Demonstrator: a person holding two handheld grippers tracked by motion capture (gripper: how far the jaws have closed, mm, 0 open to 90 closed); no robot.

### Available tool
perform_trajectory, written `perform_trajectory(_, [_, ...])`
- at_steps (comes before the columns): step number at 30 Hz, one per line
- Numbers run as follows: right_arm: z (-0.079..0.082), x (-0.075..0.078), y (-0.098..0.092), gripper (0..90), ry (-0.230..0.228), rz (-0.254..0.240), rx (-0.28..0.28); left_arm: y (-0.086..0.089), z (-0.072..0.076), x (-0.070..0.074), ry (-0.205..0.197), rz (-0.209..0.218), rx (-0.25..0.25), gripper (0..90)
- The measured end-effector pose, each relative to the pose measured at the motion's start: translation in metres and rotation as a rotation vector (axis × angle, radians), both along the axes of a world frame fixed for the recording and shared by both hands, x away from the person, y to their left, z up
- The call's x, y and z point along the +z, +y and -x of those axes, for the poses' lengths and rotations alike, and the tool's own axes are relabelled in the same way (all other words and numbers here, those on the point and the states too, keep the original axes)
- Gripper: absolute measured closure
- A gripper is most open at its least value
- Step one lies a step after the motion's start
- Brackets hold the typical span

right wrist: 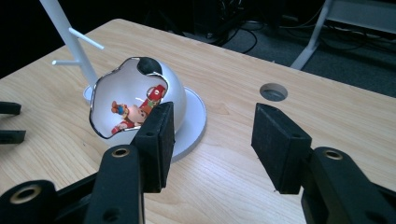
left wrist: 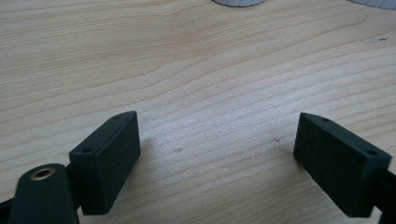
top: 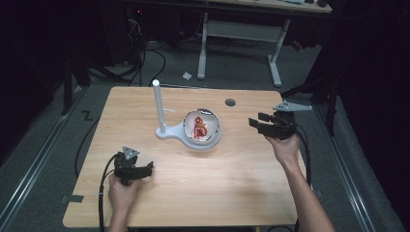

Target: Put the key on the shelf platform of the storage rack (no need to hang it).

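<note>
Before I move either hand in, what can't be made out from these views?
- Figurine: its lower half is behind the shell rim and the right tongs in the right gripper view; too small in the high view.
- Stand pole: its top is cut by that view's edge.
- Left tongs: table grain, white edges cropped above.

High view looks down on whole table (top: 193, 193); left gripper view skims wood closely; right gripper view faces dome (right wrist: 140, 100).
</note>
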State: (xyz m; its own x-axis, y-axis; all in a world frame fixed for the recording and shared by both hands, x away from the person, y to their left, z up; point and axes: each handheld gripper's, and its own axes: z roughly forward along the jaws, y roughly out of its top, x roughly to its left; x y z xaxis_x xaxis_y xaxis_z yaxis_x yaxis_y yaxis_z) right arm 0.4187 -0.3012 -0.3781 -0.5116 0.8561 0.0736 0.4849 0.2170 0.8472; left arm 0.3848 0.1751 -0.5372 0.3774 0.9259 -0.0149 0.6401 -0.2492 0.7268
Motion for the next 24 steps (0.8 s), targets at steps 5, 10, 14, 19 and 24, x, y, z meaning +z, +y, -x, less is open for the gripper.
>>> perform_trajectory(5, [0.005,0.002,-0.005,49.4,0.006,-0.002,-0.002,0.0,0.0,0.0,0.0,-0.001,0.0,15.1])
perform_trajectory(10, [0.014,0.0,-0.011,49.4,0.0,-0.012,-0.007,0.0,0.0,0.0,0.0,0.0,0.0,15.1])
perform_trajectory(14, [0.019,-0.001,-0.017,49.3,0.007,-0.019,-0.017,0.0,0.0,0.0,0.0,0.0,0.0,15.1])
perform_trajectory(19, [0.025,0.003,-0.02,49.3,-0.001,-0.012,-0.014,0.0,0.0,0.0,0.0,0.0,-0.001,15.1])
perform_trajectory(24, [0.031,0.006,-0.024,49.3,0.0,-0.006,-0.01,0.0,0.0,0.0,0.002,0.0,-0.001,15.0])
